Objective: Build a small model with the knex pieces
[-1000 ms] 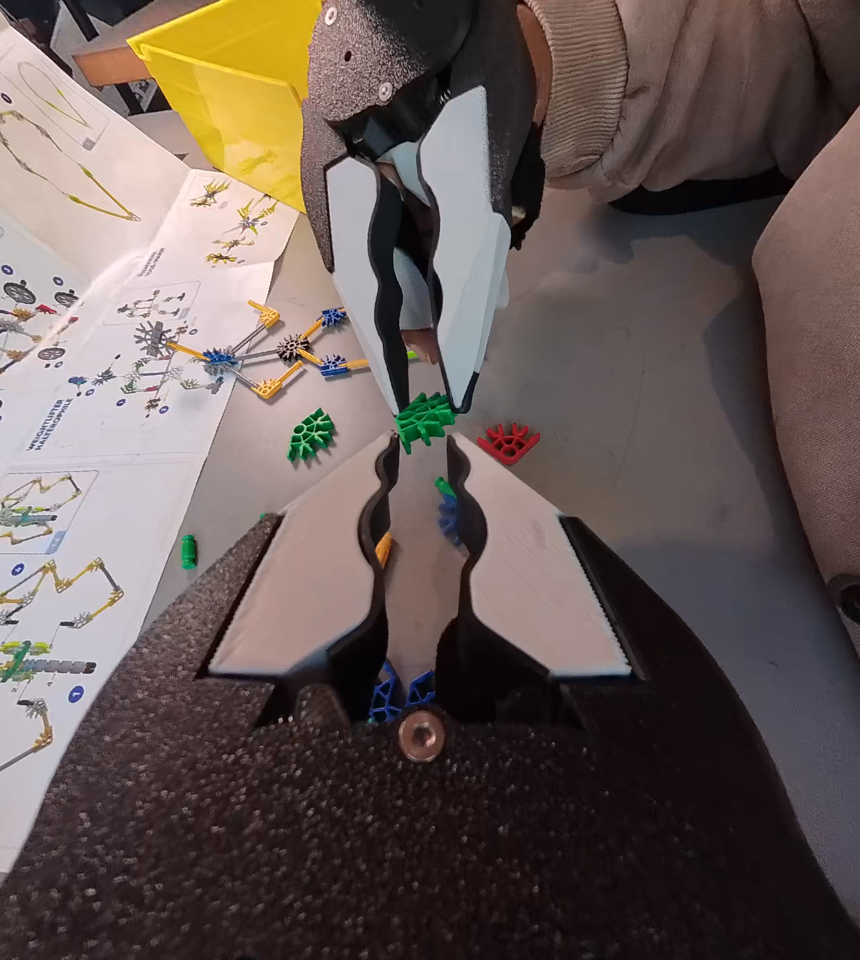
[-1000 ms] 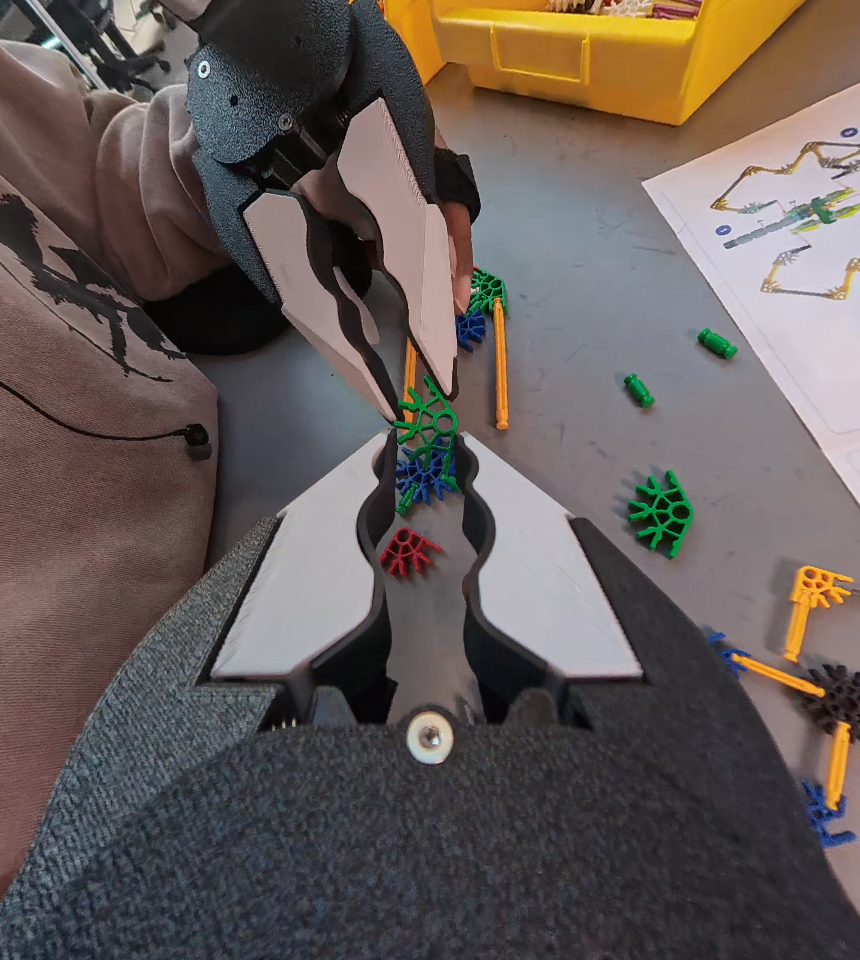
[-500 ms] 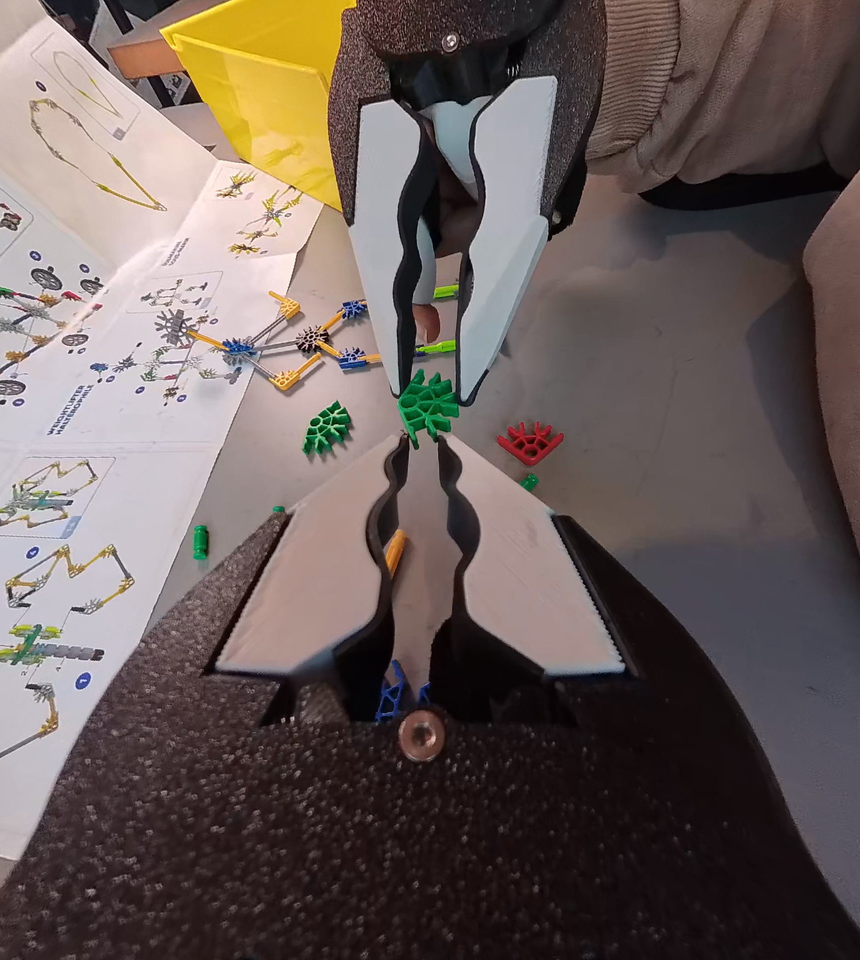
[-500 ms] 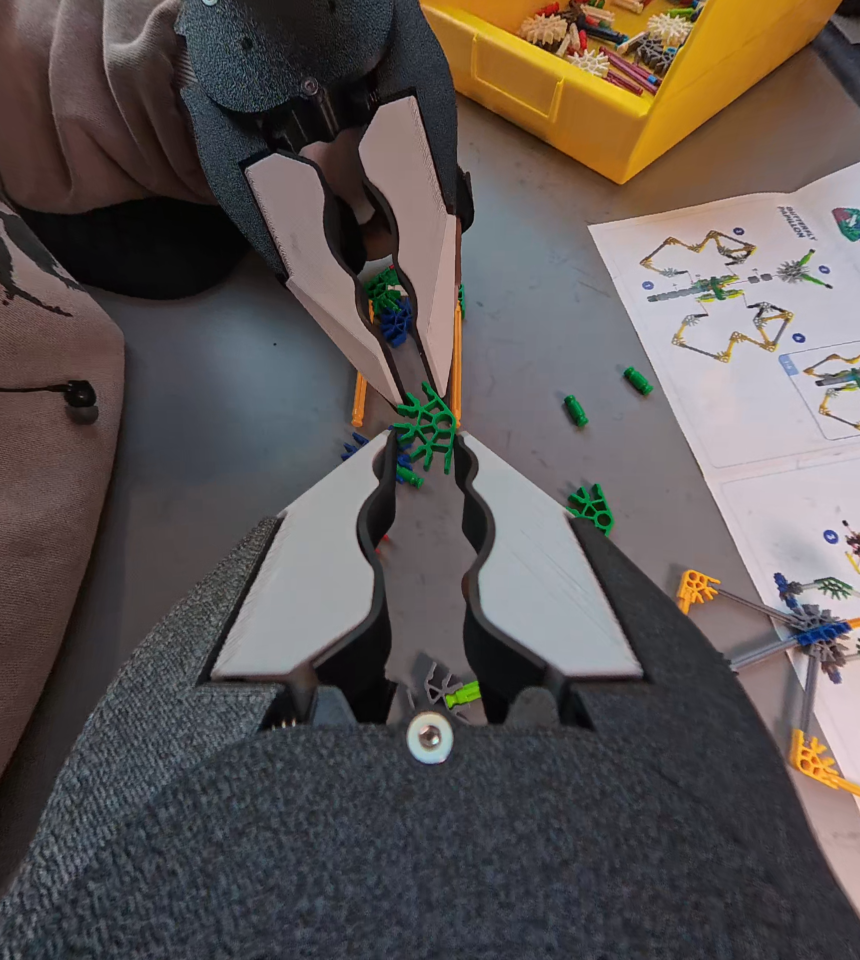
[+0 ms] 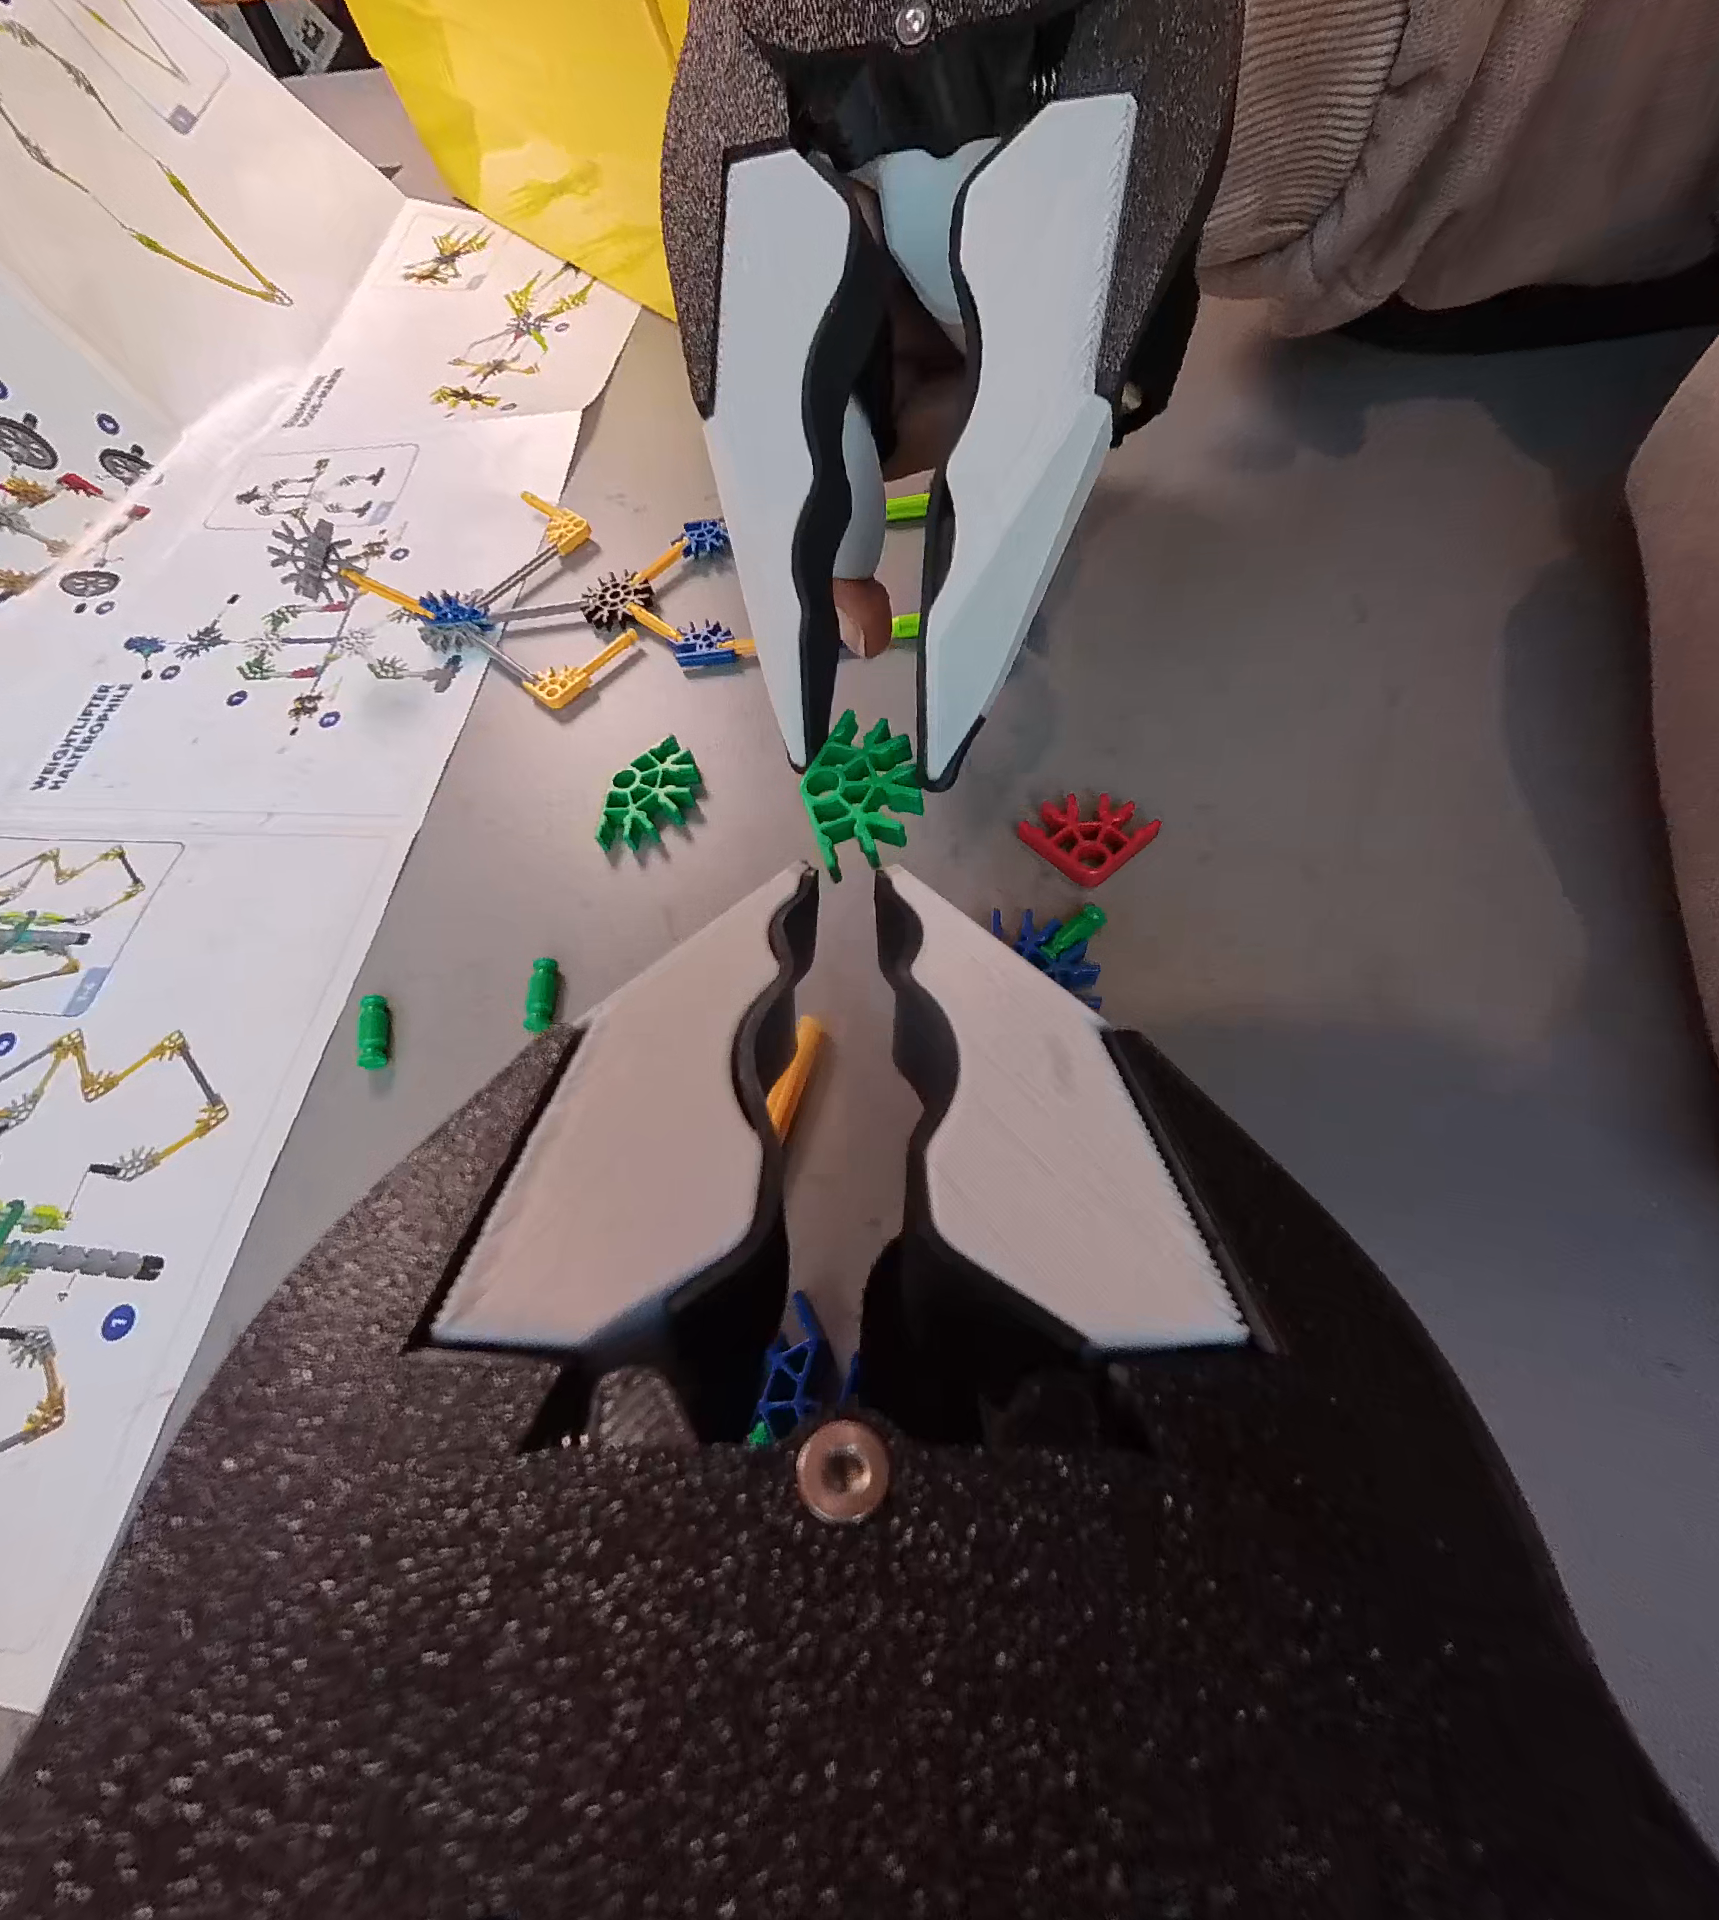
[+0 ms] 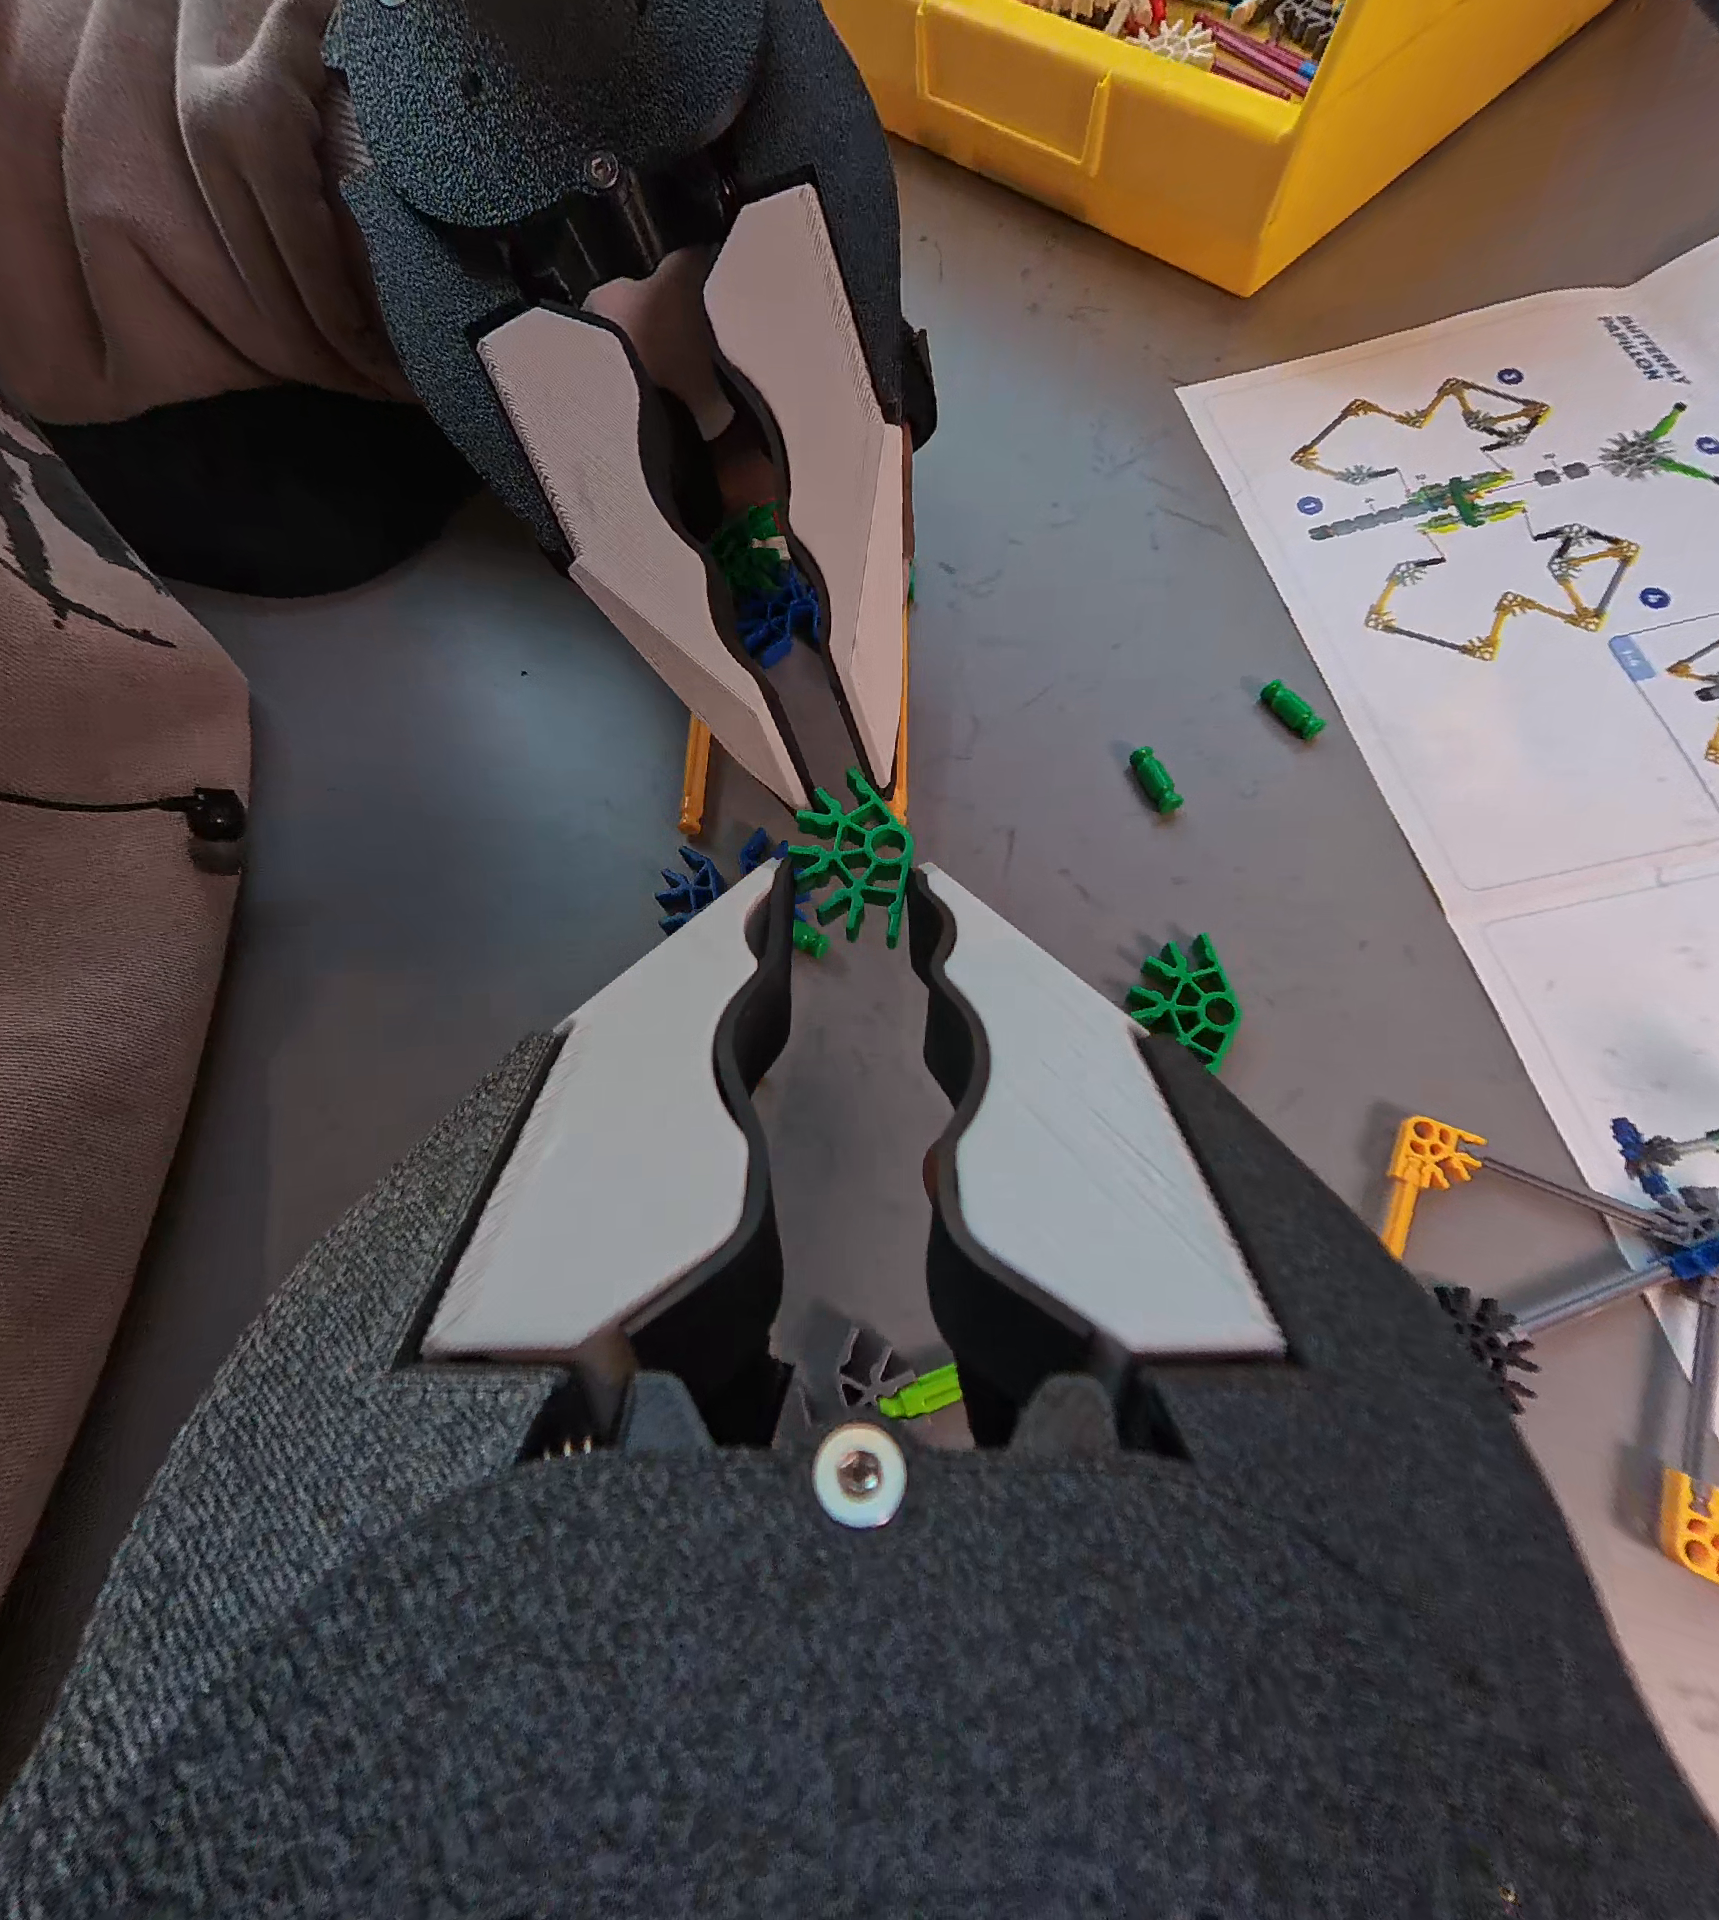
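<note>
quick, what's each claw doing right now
Left claw: nearly shut, holding nothing.
Right claw: shut on the green fan-shaped plastic connector.

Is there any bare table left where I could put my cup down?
Yes: the grey table is bare between the red connector and the beige sleeve. It is crowded by the instruction sheet, where loose pieces lie.

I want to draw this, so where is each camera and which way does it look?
Left wrist view: on the left gripper, facing the right gripper, which pinches a green fan-shaped plastic connector; own grey fingers show below.
Right wrist view: on the right gripper, facing back at the left gripper; own grey fingers show below.
Shared: both grippers and that connector.
</note>
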The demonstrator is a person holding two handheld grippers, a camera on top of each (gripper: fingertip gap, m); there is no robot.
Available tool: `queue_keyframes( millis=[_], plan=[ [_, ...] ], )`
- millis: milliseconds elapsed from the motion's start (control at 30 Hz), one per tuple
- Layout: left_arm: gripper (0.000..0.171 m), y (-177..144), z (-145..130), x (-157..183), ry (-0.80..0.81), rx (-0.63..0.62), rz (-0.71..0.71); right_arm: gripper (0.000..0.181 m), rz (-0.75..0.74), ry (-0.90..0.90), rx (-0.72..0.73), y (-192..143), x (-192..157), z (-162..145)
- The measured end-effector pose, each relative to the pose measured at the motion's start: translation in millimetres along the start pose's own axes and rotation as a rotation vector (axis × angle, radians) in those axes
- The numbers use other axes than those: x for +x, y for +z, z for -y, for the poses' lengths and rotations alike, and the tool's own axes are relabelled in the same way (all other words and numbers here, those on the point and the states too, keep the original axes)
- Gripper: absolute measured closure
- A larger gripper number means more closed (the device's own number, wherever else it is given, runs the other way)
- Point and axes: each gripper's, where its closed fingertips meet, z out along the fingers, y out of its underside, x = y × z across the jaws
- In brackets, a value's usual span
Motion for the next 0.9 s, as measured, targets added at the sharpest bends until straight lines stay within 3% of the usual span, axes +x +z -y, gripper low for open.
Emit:
queue_keyframes(
  millis=[200,467,900],
  plan=[
    [0.161,-2,-10,-6,-0.025,-0.053,0.015,0.161,-0.01,0.021,-0.014,1,7,-7],
    [0.144,4,-31,22,-0.034,-0.169,-0.146,0.161,-0.049,0.014,-0.077,5,14,-20],
    [0.137,-4,-29,26,-0.073,-0.189,-0.178,0.161,-0.058,-0.013,-0.124,11,11,-29]
  ],
)
